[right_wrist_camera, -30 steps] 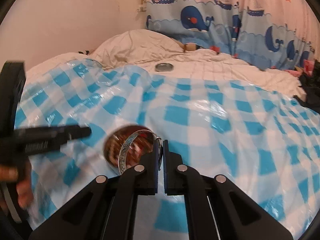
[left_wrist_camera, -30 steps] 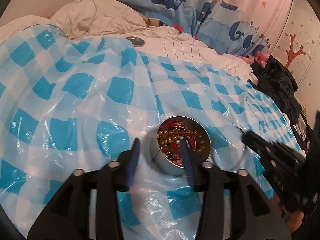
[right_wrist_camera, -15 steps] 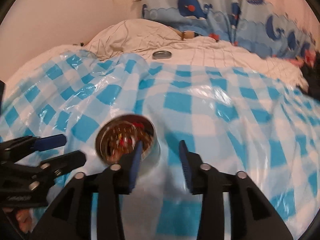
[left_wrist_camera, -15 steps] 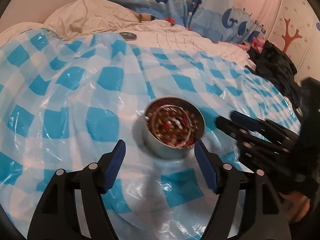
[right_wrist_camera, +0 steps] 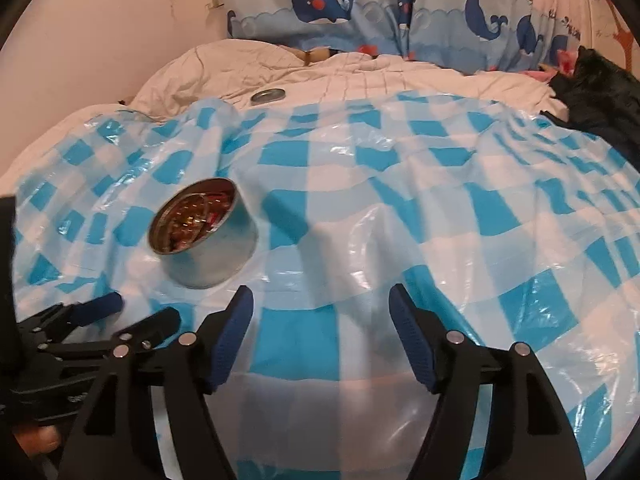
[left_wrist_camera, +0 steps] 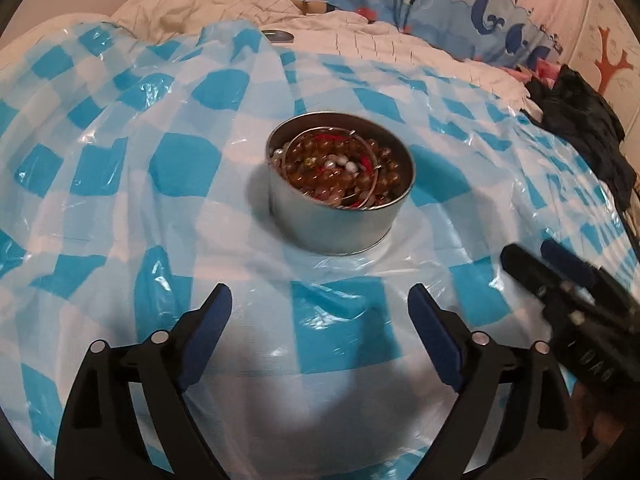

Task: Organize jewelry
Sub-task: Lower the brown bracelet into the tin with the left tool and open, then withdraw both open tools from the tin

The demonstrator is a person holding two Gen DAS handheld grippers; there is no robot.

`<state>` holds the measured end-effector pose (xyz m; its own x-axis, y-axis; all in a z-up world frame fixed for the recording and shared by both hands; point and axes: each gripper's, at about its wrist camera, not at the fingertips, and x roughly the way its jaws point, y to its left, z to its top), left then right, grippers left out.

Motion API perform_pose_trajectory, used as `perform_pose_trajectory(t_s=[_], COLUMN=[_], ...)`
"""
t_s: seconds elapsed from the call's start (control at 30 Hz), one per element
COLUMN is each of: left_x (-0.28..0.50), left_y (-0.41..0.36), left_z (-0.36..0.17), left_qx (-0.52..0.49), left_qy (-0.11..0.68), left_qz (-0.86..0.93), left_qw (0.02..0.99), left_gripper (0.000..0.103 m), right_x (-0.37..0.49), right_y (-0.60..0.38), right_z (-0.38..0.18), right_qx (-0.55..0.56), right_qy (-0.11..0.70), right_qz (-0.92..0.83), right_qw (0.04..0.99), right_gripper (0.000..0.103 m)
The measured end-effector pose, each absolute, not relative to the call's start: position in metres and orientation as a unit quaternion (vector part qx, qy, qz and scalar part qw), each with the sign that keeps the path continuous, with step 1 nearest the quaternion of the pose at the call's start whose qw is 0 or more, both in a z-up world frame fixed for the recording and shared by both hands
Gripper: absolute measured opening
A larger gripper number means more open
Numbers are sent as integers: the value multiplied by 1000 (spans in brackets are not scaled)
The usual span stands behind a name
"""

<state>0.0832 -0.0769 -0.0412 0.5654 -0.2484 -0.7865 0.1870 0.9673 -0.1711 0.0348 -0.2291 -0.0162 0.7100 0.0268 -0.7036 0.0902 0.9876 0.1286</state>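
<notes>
Both the left tongs [left_wrist_camera: 320,312] and right tongs [right_wrist_camera: 320,316] hung released, apart from the round tin [left_wrist_camera: 340,224] of beaded jewelry [left_wrist_camera: 336,172] on the checkered plastic sheet [left_wrist_camera: 180,160].

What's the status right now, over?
Left gripper open, empty. Right gripper open, empty. Tin upright, full of jewelry. Nothing in the way.

the bed [right_wrist_camera: 360,76] fills both views, covered in cream quilted bedding. a blue-and-white checked plastic sheet [left_wrist_camera: 192,160] is spread over most of it, wrinkled and shiny. a round metal tin [left_wrist_camera: 340,216] full of beads stands on the sheet, at centre in the left view. a flat round lid [right_wrist_camera: 268,95] lies on the bare bedding beyond the sheet's far edge. dark clothing [right_wrist_camera: 600,88] is heaped at the upper right.
</notes>
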Motion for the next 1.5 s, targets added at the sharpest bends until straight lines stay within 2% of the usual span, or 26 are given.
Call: perform_pose_trajectory(t_s=[0.23,0.47,0.83,0.93,1.5], left_x=[85,84,91,86,97], left_y=[-81,-69,-70,-78,-70], left_z=[-37,-31,-41,-37,-65], left_qx=[-34,-17,-4,18,3], left_qy=[437,420,438,423,471], left_qz=[-113,-89,-87,-92,-81], left_qw=[892,903,895,901,879], left_gripper=[87,89,92,92,94], right_x=[38,41,44,45,54], right_y=[-237,-231,-227,-227,-216], right_z=[-21,-21,-29,-31,-58], right_qx=[85,82,66,66,24], right_qy=[384,383,395,398,441], right_qz=[-33,-23,-40,-42,-64], right_qw=[919,920,915,914,895], right_gripper=[68,72,73,73,87])
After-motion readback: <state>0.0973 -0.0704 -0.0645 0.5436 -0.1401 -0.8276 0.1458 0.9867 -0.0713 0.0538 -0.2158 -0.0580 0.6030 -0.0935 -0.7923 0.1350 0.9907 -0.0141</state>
